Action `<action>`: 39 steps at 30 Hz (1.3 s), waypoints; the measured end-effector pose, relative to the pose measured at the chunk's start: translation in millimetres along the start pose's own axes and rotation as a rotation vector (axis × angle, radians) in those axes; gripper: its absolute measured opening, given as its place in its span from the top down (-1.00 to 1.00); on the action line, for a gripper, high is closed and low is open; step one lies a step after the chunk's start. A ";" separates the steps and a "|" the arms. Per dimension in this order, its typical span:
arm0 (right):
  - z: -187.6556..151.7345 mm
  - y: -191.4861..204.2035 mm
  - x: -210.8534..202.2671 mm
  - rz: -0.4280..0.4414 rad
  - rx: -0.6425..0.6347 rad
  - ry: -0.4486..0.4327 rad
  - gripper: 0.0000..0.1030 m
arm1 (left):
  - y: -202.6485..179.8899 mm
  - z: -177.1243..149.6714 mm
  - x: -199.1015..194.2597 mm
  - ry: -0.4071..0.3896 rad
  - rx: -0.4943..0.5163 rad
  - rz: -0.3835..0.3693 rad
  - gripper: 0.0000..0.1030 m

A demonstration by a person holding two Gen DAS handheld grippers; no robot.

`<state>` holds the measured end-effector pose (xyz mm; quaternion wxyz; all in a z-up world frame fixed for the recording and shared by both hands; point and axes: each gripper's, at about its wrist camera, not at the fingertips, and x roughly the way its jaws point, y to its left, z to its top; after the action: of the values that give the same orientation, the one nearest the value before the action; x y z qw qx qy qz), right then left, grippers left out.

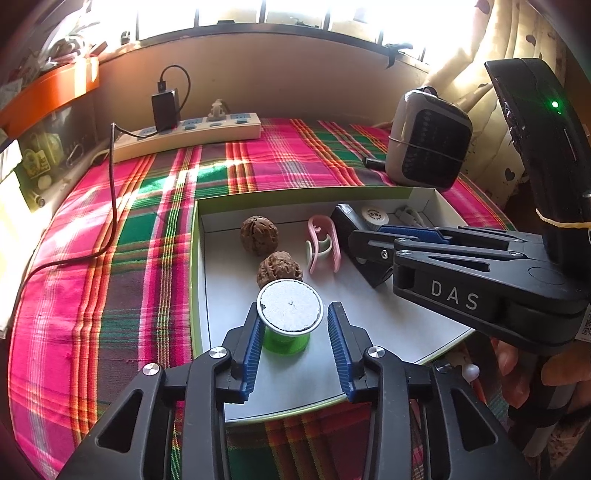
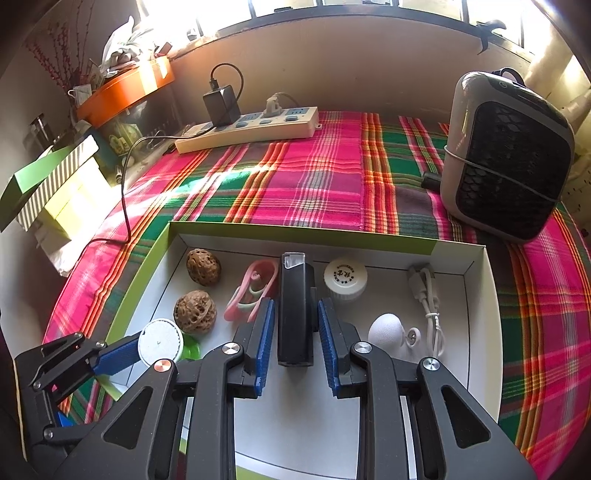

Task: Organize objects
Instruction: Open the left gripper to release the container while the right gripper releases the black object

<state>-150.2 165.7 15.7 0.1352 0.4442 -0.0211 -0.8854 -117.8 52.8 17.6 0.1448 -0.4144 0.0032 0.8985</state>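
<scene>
Blue-padded left gripper [image 1: 295,334] is standing open around the green spool [image 1: 288,319], while the right gripper [image 2: 295,330] is loosely bracketing a black block [image 2: 295,310], beside a white ball [image 2: 386,330] showing only in the right wrist view.

A home, at a table by a sunny window

A plaid cloth [image 2: 314,177] in pink, green and orange covers the table, which stands against a plain wall under a barred window [image 2: 332,5] flooded with daylight. A power strip [image 2: 255,127] lies along the wall with a black charger [image 2: 221,105] plugged in, and a small fan heater [image 2: 506,155] sits at the right. A heart-print curtain [image 1: 517,44] hangs beside the window. At the left, an orange shelf [image 2: 125,92] holds papers and dried twigs (cluttered, as lived-in rooms are). A shallow box [image 2: 303,236] holds household odds and ends: walnuts [image 2: 195,312], a clip [image 2: 255,290], a cable [image 2: 428,299].
</scene>
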 end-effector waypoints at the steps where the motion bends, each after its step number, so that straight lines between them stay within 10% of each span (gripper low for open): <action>1: -0.4 0.3 -0.8 0.002 -0.001 -0.001 0.47 | -0.4 -0.3 -0.2 0.000 0.001 -0.002 0.32; 39: -23.7 8.0 -49.7 0.012 0.007 -0.085 0.31 | -4.4 -16.8 -47.2 -0.054 -0.014 0.028 0.17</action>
<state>-101.4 172.8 41.4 0.1379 0.4065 -0.0324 -0.9026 -75.2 42.8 42.3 0.1295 -0.3910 -0.0014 0.9112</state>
